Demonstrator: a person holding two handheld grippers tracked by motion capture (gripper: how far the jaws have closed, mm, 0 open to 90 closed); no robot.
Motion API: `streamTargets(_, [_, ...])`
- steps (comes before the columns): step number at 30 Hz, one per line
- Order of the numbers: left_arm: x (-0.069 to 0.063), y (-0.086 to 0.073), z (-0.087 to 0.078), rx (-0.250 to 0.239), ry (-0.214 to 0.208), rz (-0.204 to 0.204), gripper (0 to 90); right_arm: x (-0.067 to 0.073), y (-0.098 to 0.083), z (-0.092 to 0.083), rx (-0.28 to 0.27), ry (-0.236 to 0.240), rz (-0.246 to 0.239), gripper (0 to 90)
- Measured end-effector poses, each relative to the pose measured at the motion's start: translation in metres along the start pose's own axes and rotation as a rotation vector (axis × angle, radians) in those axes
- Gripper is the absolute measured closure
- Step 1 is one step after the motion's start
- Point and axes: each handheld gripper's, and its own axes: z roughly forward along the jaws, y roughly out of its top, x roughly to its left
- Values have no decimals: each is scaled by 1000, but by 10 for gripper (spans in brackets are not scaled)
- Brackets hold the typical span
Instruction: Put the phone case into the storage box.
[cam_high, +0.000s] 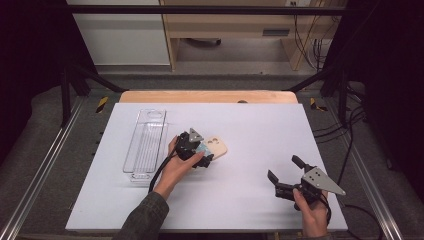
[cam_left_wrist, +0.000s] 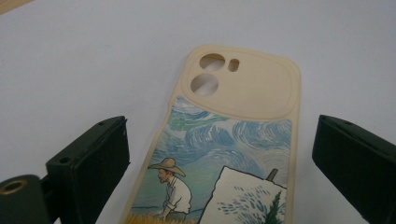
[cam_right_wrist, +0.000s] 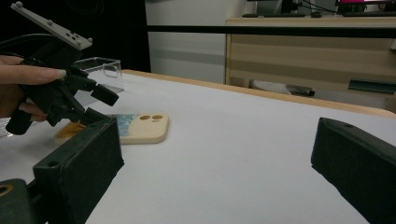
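Here, left hand-held gripper (cam_high: 204, 156) released over phone case (cam_high: 216, 147) — right hand-held gripper (cam_high: 284, 176) released, clear tray (cam_high: 145, 145) bare

A: What's my left tool (cam_left_wrist: 219, 163) over?

B: Phone case (cam_left_wrist: 224, 154). Cream rim, raised cream camera block with two round cutouts and one small slot. The rest of the back is a painted print: blue swirled sky, a figure in a straw hat and white shirt, a yellow field, a white canvas.

A: Pose?

B: Flat on the white counter (cam_high: 250, 165), printed back up. In the high view it lies mid-counter, camera end away from my left hand (cam_high: 177, 167).

A: Held?

B: No. In my left tool's view it sits between the two jaws, a gap on each side, neither touching. The lower end is cut off by the frame.
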Motion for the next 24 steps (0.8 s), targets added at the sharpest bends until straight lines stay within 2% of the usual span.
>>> streamTargets(5, [1, -2, 3, 20, 3, 2, 38, 0, 0, 1, 1, 7, -1, 21])
streamTargets(14, [0, -5, 8, 63, -1, 40, 37, 0, 0, 1, 4, 10, 4, 21])
streamTargets(24, [2, -7, 11, 64, -10, 30, 34, 0, 0, 1, 3, 10, 4, 21])
